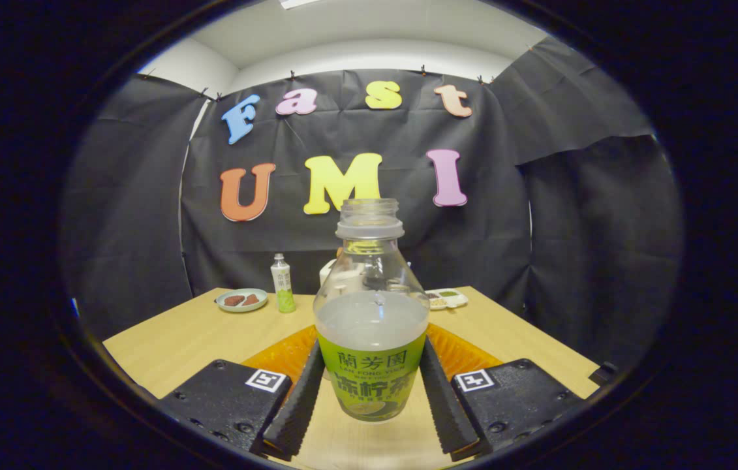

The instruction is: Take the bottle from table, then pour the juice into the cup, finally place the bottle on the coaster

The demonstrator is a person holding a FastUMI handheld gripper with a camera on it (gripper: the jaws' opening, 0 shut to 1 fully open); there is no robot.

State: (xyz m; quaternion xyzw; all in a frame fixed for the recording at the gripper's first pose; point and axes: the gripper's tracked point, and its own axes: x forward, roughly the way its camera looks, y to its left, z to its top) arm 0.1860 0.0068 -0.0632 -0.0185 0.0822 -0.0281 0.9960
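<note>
A clear, uncapped bottle [370, 326] with a green label stands upright between my fingers, holding pale liquid up to its shoulder. My gripper [370, 346] is shut on it, and both fingers [297, 398] press on the label's sides. An orange coaster [277, 356] lies on the wooden table [179, 339], just behind and under the bottle, showing on either side of it. A white object [327, 269], perhaps the cup, stands beyond the bottle and is mostly hidden by it. I cannot tell whether the bottle's base rests on the table or hangs just above it.
At the table's far edge, left of the bottle, a pale green plate [241, 299] with brown pieces sits beside a small green-and-white bottle [283, 284]. To the far right lies a white compartment dish [447, 298]. Black cloth walls close in behind the table.
</note>
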